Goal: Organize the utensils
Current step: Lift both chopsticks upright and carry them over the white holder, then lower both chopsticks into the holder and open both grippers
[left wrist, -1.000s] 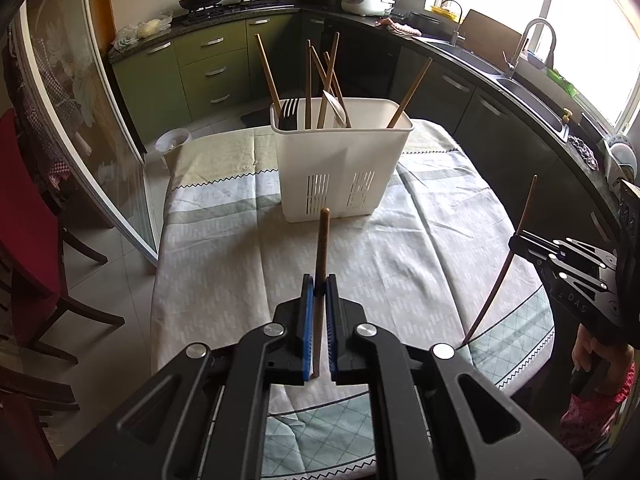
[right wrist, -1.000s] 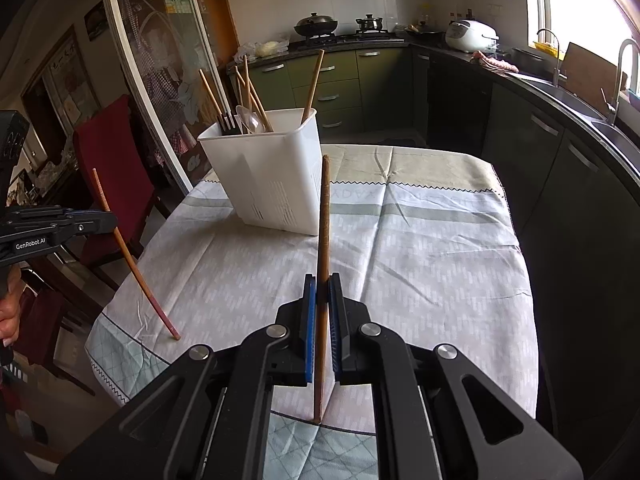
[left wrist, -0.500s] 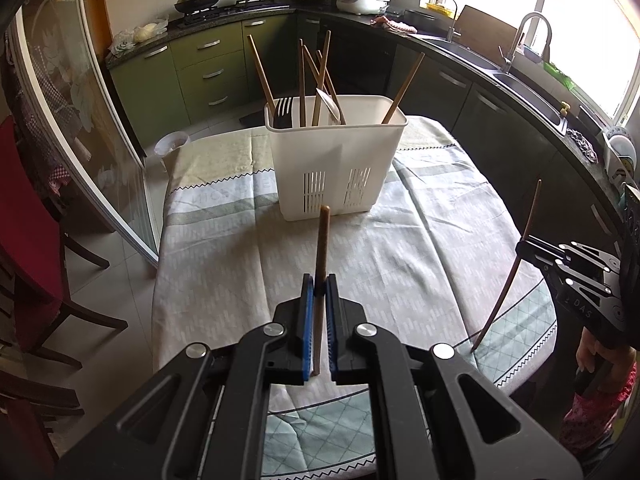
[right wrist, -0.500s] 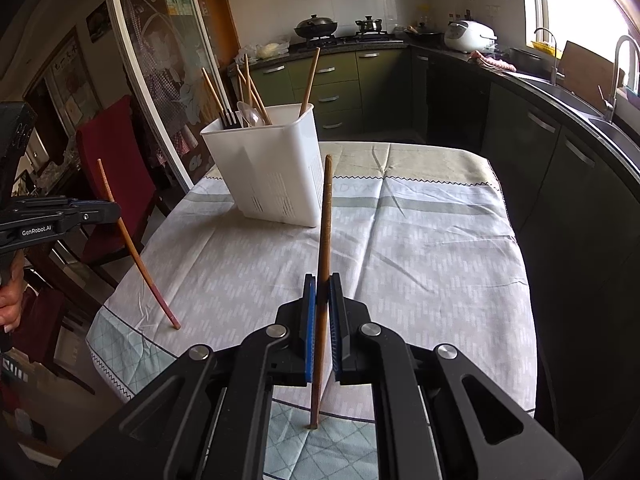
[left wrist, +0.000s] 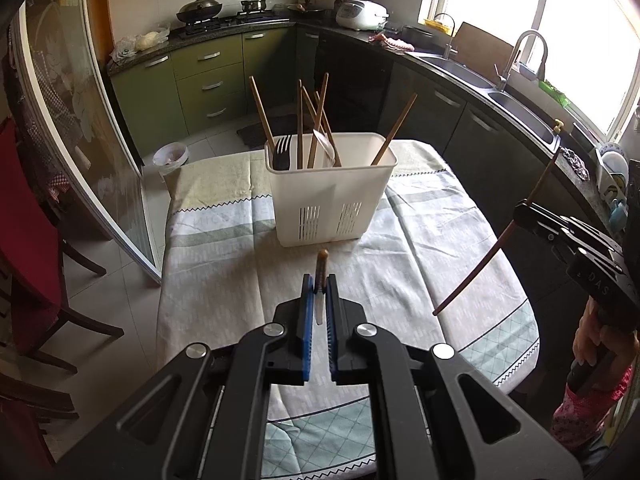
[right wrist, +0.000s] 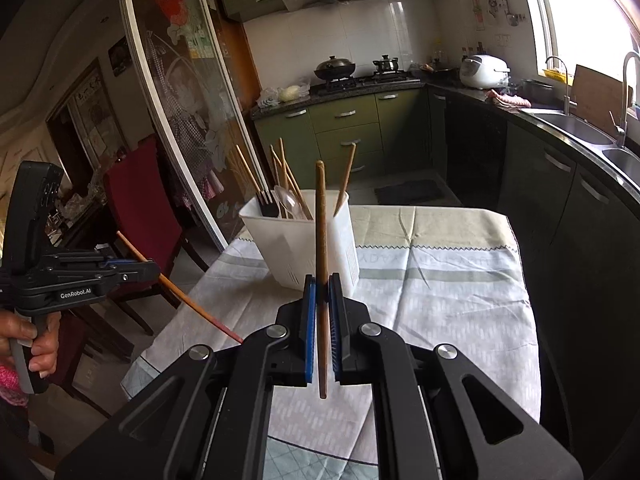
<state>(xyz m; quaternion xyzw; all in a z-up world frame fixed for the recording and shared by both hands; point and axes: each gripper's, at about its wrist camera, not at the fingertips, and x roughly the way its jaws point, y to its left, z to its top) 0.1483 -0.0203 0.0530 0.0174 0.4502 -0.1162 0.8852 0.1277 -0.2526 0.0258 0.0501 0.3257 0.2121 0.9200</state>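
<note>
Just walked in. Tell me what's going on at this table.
A person is sorting utensils into the white caddy on the table. Each hand works a tool: the left tool is shut on one chopstick, and the right tool is shut on another chopstick. Both sticks are clear of the cloth, not yet in the caddy, which already holds chopsticks, a fork and a spoon.

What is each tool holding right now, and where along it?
Left tool grips one chopstick near its upper end. Right tool grips another chopstick around mid-length. Both are lifted off the tablecloth.
</note>
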